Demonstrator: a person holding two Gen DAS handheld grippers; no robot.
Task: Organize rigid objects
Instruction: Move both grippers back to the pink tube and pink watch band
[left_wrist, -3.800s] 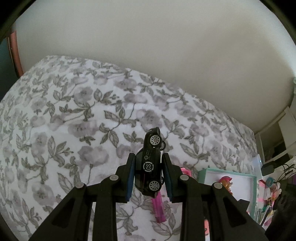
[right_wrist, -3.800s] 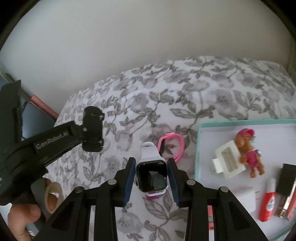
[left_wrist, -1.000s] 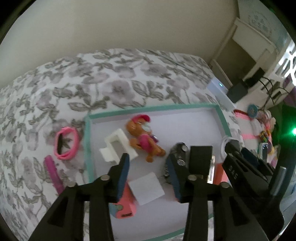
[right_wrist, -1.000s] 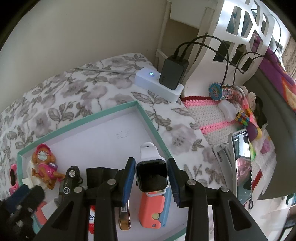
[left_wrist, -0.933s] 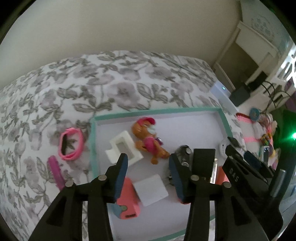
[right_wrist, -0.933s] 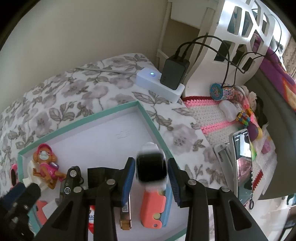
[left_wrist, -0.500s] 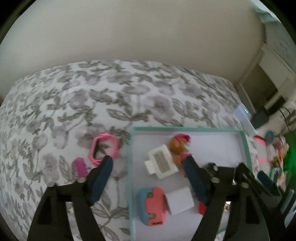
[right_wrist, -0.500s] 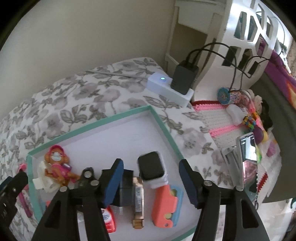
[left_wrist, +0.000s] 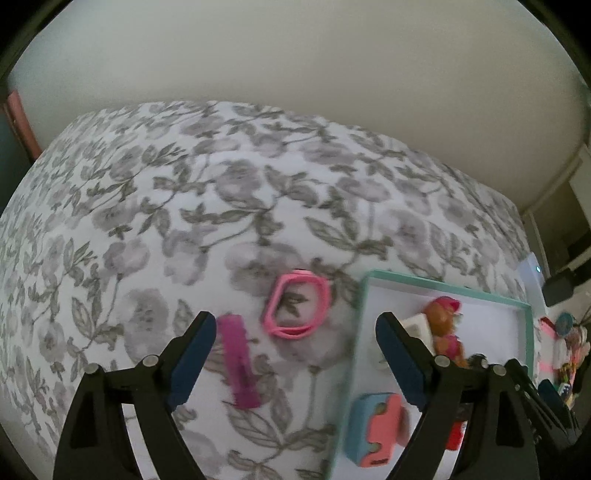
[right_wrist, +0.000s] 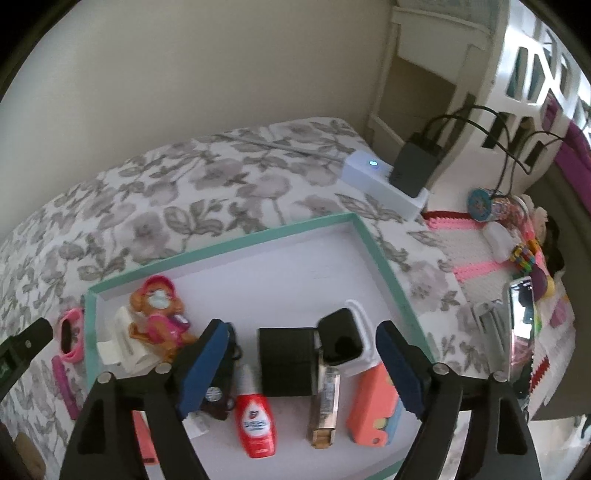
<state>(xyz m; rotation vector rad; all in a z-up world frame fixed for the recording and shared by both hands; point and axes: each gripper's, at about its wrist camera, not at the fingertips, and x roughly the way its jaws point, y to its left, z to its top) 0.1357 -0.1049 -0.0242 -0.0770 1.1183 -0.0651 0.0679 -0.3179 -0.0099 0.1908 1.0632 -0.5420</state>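
Glossy square-faced watch (right_wrist: 341, 341) with white rubbery band lying inside the teal-rimmed tray (right_wrist: 384, 258), propped on a matte black box (right_wrist: 286, 362). Right gripper (right_wrist: 299, 363) above it, jaws opening, gripping nothing. Left gripper (left_wrist: 291, 356) jaws also opening, empty, over a pink plastic ring (left_wrist: 297, 310) on the floral bedspread (left_wrist: 184, 206).

Left wrist cam is looking steeply down over the floral bedspread (left_wrist: 229, 206), close above it, teal tray (left_wrist: 354, 354) at its right edge. Right wrist cam is looking down close over the same tray (right_wrist: 384, 258). Both are sharing tray, pink band (left_wrist: 297, 310) (right_wrist: 70, 334) & figurine (left_wrist: 445, 325) (right_wrist: 159, 317).
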